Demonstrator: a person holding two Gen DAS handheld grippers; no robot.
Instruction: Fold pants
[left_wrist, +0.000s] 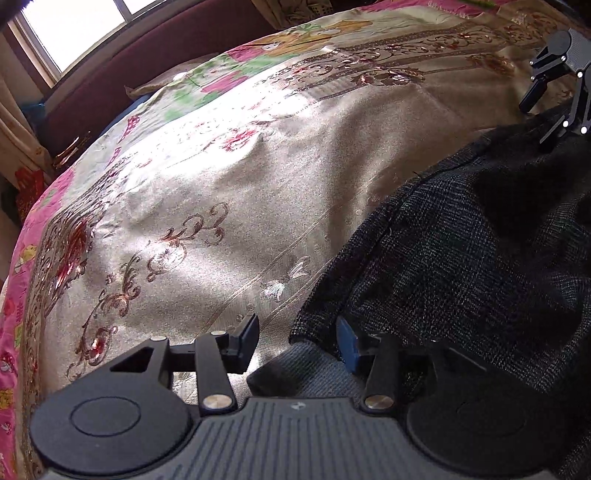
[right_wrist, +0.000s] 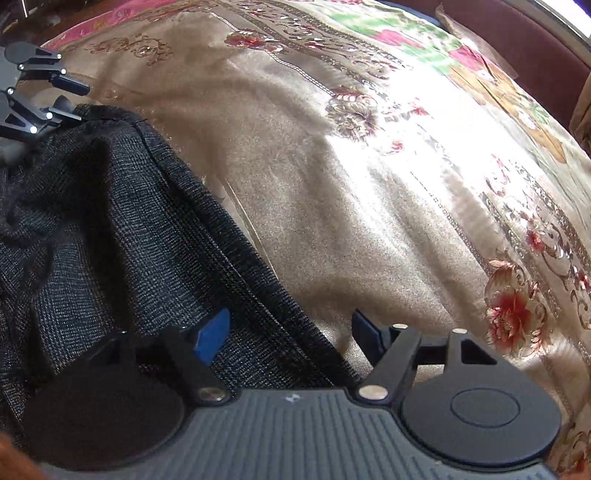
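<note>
Left wrist view
Left hand-held gripper (left_wrist: 295, 341): jaws apart, nothing clamped; no pad presses on cloth.
Left finger: black pad over the bedspread (left_wrist: 207, 192), clear of the pants.
Right finger (left_wrist: 349, 349): blue pad at the pants' hem edge; whether it touches the cloth cannot be told.
Pants (left_wrist: 461, 258): dark woven cloth, lying on the bed ahead and to the right of this hand-held gripper; one corner reaches in between the fingers.
Grey fabric (left_wrist: 317, 373): pale ribbed patch just below the hem, between the fingers.
Right hand-held gripper (left_wrist: 539, 118): far ahead at the right edge, at the far end of the pants, jaws spread.
Headboard (left_wrist: 147, 70): dark red, beyond the bed, under a window (left_wrist: 74, 29).

Right wrist view
Right hand-held gripper (right_wrist: 291, 334): jaws wide apart, gripping nothing.
Left finger (right_wrist: 212, 334): blue pad above the pants (right_wrist: 110, 240).
Right finger: blue pad over the bedspread (right_wrist: 369, 221), off the cloth.
Pants: ahead and to the left of this hand-held gripper; the seamed edge runs diagonally in between the fingers.
Left hand-held gripper (right_wrist: 68, 98): far ahead at the left edge, at the pants' far end, jaws parted.
Bedspread: beige with floral borders, rumpled, sunlit to the right.
</note>
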